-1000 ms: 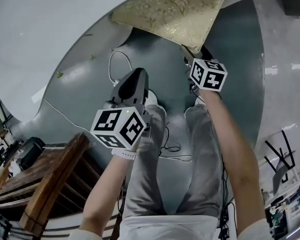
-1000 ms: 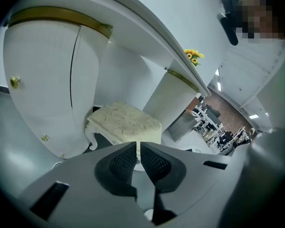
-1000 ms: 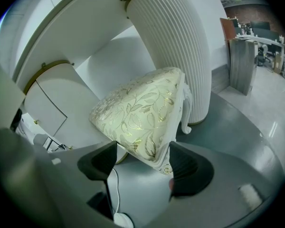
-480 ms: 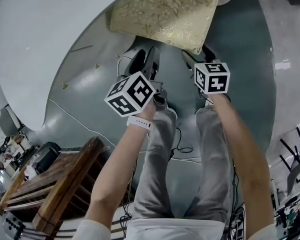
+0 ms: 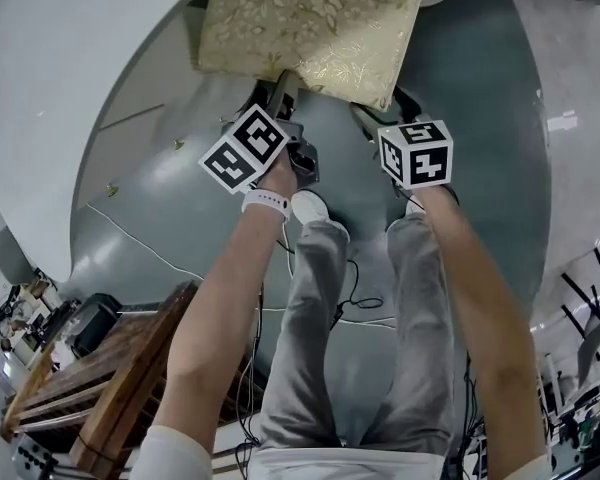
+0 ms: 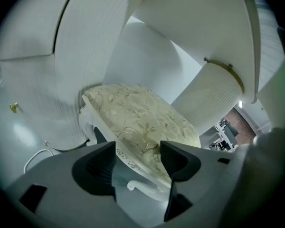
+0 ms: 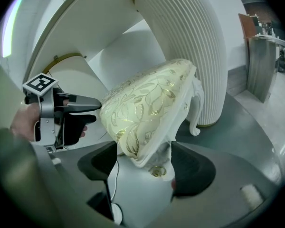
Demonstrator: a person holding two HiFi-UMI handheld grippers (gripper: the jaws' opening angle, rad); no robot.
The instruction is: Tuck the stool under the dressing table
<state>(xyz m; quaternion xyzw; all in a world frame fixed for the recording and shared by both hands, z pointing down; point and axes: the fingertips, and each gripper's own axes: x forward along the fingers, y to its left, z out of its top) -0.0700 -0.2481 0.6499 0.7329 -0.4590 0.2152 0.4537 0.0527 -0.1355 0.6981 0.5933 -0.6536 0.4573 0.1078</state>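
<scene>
Your stool (image 5: 310,28), a cream cushion with a gold leaf pattern on curled white legs, stands with its far edge under the white dressing table (image 5: 40,98). Your right gripper (image 7: 143,163) clamps its near corner. Your left gripper (image 6: 137,151) has just been opening, and the seat's edge sits loose between its jaws.

One stool (image 5: 310,23), two grippers (image 5: 283,96) (image 5: 373,111), probably one dressing table (image 5: 70,58).

Stool (image 7: 147,103): cream cushion with gold leaf print, white carved frame, scrolled legs. One corner leg is sitting pinched between the jaws of the right gripper (image 7: 145,167). The seat edge is lying untouched between the jaws of the left gripper (image 6: 137,156), which have just been opening. Dressing table (image 7: 180,37): white, fluted, curving, standing just beyond the stool, ahead of both jaw pairs.
</scene>
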